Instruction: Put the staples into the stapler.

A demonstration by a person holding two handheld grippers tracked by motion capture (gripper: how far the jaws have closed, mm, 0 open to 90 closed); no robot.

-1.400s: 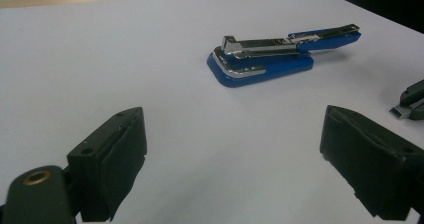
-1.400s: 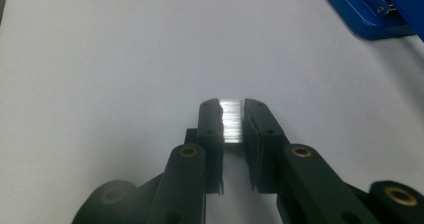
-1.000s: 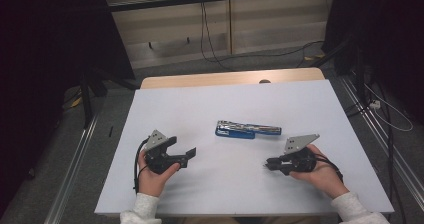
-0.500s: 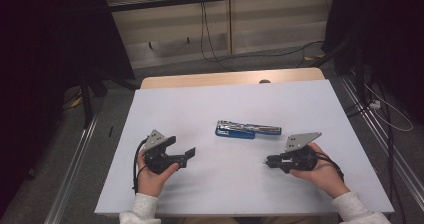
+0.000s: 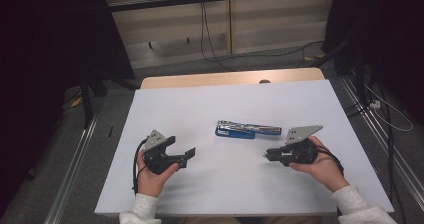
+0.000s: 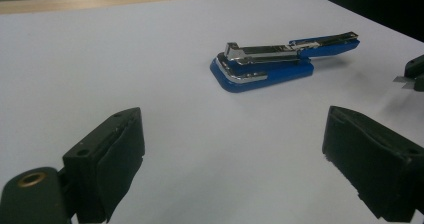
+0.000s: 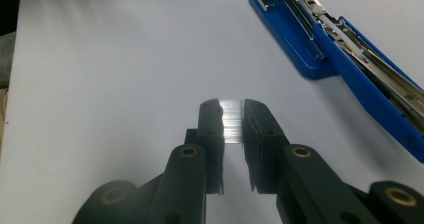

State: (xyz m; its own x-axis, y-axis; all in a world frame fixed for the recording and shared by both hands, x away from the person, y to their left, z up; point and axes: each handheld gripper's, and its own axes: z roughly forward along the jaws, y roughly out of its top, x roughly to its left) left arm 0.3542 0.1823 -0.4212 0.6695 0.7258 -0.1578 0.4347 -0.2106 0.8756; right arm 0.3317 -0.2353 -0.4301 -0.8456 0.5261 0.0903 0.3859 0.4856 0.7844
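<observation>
A blue stapler [image 5: 248, 129] with its metal top swung open lies in the middle of the white table [image 5: 230, 99]; it also appears as the stapler [image 6: 280, 61] and the stapler [image 7: 345, 44] in the two gripper views. My right gripper [image 5: 266, 155] hovers low just right of it, shut on a shiny strip of staples [image 7: 232, 120] pinched between its pads [image 7: 212, 126]. My left gripper [image 5: 187, 153] rests at the table's left, pointing toward the stapler, jaws wide open with nothing between them, as the left gripper [image 6: 232, 149] view shows.
A wooden strip [image 5: 230, 78] runs along the table's far edge. Cables [image 5: 220, 54] lie on the floor beyond, and metal rails [image 5: 75, 164] flank both sides of the table.
</observation>
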